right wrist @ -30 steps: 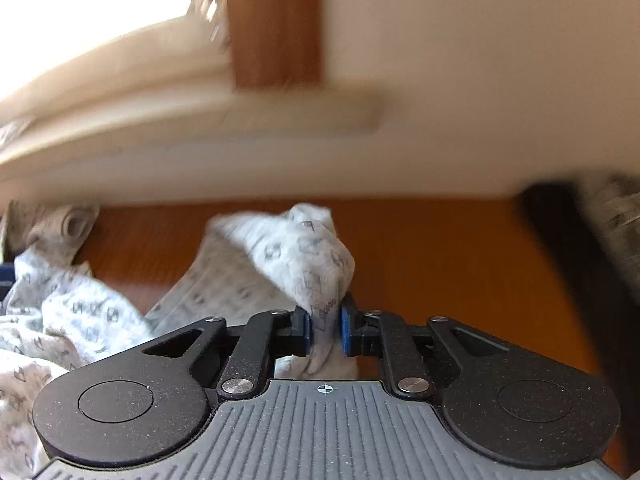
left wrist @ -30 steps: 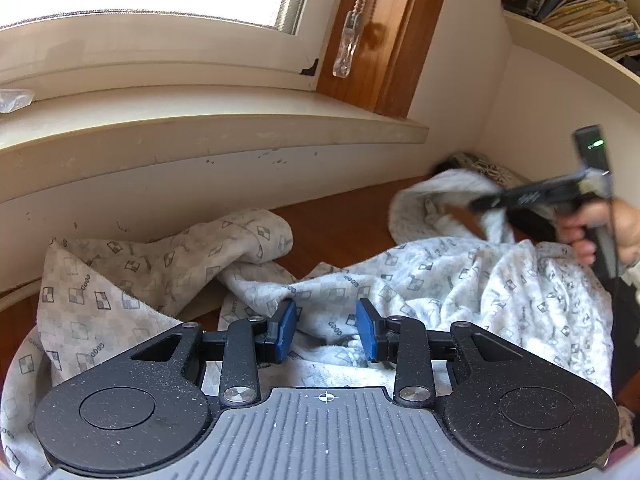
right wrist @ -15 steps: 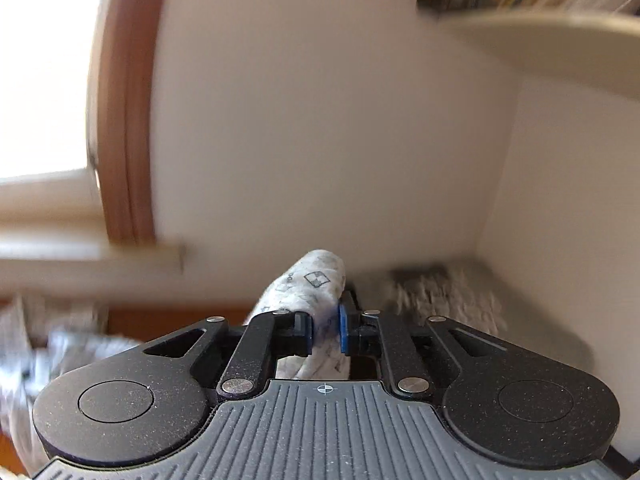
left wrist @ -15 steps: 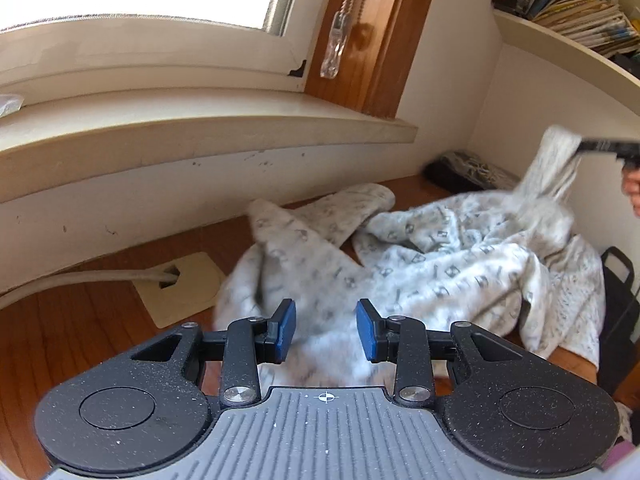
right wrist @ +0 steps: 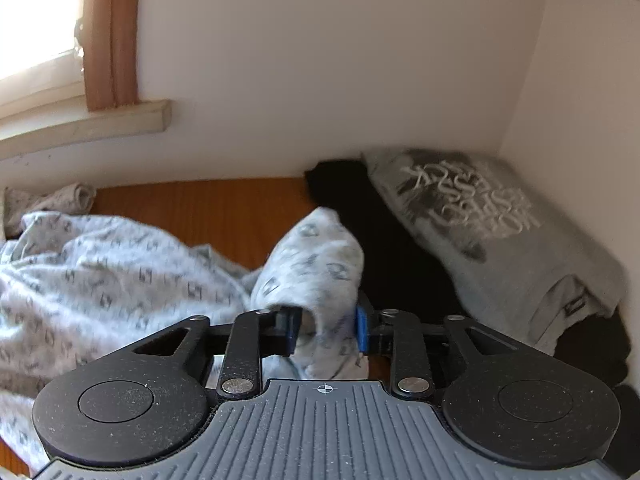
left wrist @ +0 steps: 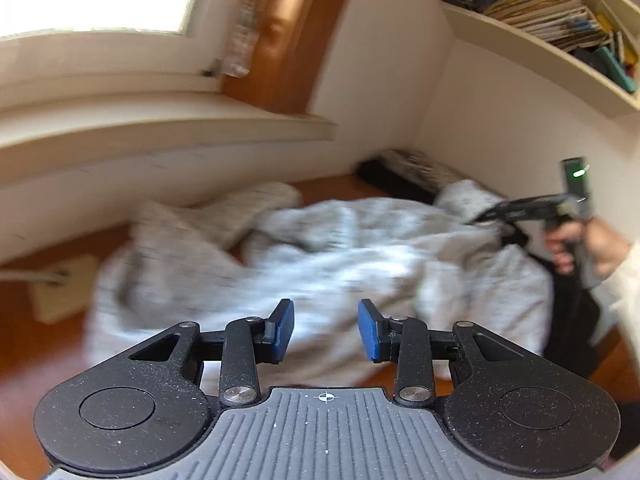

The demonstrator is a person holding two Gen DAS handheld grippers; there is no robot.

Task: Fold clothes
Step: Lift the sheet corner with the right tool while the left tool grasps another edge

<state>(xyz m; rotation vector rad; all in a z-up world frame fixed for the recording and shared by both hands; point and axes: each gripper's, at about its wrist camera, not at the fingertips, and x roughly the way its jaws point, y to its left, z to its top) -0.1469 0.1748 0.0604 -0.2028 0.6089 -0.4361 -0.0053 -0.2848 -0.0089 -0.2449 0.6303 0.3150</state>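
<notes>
My right claw [right wrist: 326, 330] clenched one patterned garment [right wrist: 120, 264]; my left claw [left wrist: 326, 332] gaped, released. Perhaps two folded shirts [right wrist: 500, 232] lay at two o'clock.

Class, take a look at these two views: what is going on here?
A person with a gripper in each hand is sorting out a crumpled patterned garment on a wooden table. The right gripper is clamped on a bunch of its fabric. The left gripper is open above the cloth, holding nothing. Folded clothes sit in the corner.

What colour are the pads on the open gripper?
Blue pads on the left gripper, clearest in the left wrist view.
</notes>
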